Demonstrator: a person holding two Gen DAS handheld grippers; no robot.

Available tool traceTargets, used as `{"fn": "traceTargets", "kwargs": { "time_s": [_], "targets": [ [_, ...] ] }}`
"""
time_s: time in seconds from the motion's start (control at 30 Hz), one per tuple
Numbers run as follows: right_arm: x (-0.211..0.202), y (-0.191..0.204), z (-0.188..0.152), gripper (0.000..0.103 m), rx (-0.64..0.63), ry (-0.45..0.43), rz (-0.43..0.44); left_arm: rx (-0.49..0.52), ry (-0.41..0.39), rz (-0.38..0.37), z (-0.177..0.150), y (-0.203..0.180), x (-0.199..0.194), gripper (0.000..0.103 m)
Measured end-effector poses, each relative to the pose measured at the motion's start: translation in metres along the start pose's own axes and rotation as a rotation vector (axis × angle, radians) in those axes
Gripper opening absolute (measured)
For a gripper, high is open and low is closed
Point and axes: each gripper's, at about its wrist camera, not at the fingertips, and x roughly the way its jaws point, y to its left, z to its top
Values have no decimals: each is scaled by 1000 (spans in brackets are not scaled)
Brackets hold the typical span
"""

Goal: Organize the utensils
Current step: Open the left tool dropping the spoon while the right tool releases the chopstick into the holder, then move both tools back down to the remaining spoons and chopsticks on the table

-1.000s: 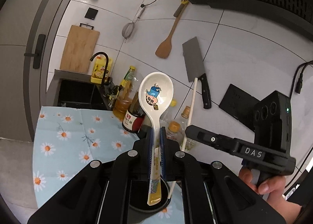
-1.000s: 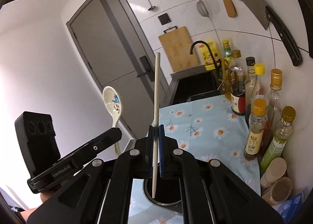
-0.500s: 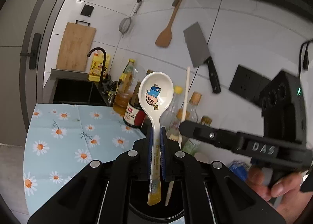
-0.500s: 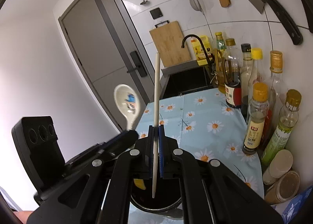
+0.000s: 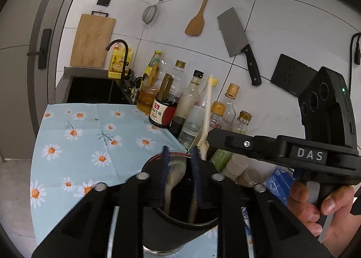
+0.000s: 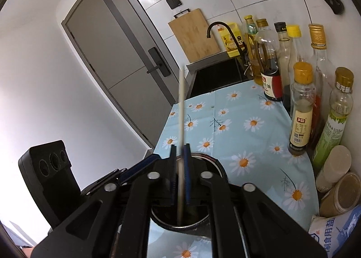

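A dark round utensil holder (image 5: 180, 217) stands on the daisy tablecloth, right under both grippers; it also shows in the right wrist view (image 6: 214, 167). My left gripper (image 5: 180, 176) is open above its mouth. The white spoon (image 5: 173, 179) sits blurred inside the holder, between the open fingers. My right gripper (image 6: 180, 172) has its pads slightly apart, with a pale chopstick (image 6: 181, 118) upright and blurred between them, its tip in the holder. The chopstick also shows in the left wrist view (image 5: 207, 113), beside the right gripper's body (image 5: 282, 149).
Several sauce and oil bottles (image 6: 300, 109) line the wall on the right, with jars (image 6: 338, 192) and a salt bag (image 6: 334, 233) near them. A sink with a black tap (image 5: 117, 59) is at the far end. A cleaver (image 5: 237, 37), spatula and strainer hang on the tiles.
My left gripper has opened and the spoon has dropped down into the holder. The chopstick has slid lower between the right gripper's pads. Both grippers have come lower over the holder.
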Motion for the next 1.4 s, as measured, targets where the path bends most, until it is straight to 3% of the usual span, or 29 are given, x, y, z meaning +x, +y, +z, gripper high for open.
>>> {"fn": "traceTargets", "kwargs": {
  "time_s": [0.53, 0.67, 0.83, 1.0, 1.4],
  "targets": [
    [-35, 10, 0, 13, 5, -33, 1, 18, 4, -11, 2, -13, -23, 25],
    [-48, 15, -1, 21, -13, -41, 0, 19, 8, -29, 2, -17, -36, 30],
    [-72, 25, -3, 21, -56, -71, -29, 32, 17, -29, 1, -21, -51, 30],
    [-92, 31, -9, 28, -77, -62, -45, 51, 41, -15, -6, -24, -70, 30],
    [-117, 7, -54, 28, 41, 35, -61, 119, 184, 1, -49, -39, -90, 30]
  ]
}}
